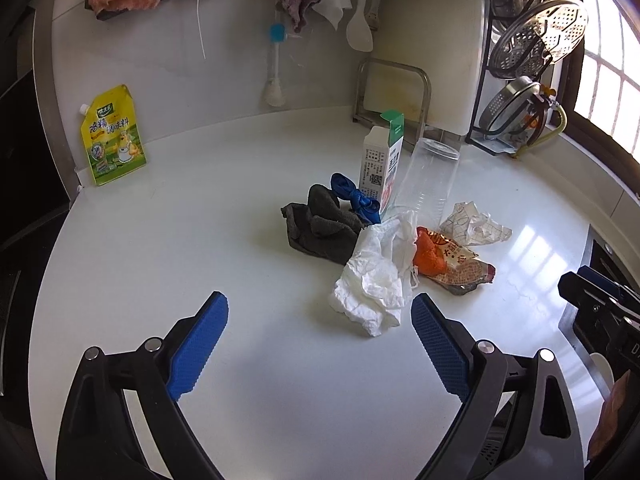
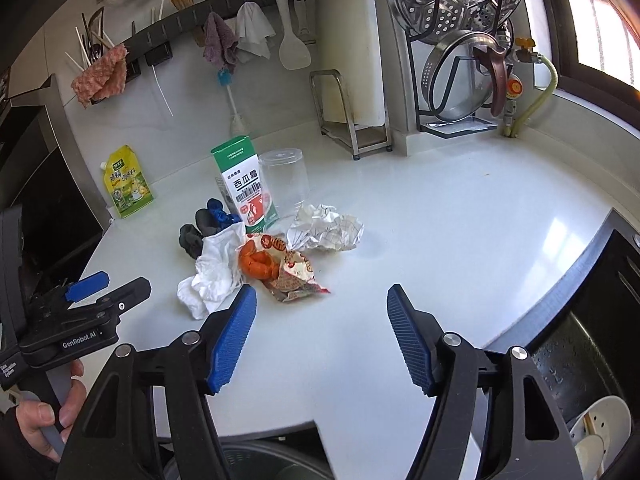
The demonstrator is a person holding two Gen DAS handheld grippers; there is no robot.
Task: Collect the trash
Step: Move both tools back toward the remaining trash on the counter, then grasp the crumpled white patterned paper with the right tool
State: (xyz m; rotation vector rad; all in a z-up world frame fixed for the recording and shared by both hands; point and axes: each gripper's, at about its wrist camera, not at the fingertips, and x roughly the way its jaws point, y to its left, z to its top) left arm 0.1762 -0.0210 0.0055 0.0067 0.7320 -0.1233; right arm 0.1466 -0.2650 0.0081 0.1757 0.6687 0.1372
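We hold the left gripper [image 1: 320,316] and the right gripper [image 2: 322,310] spread and empty at frame bottom, below the white tissue [image 1: 372,280] and orange wrapper [image 2: 280,268] at centre.

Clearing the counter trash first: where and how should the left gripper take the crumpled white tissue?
Pinch the white tissue at its raised crumpled near end, coming from the front and above. That end faces the open left gripper, clear of the orange wrapper.
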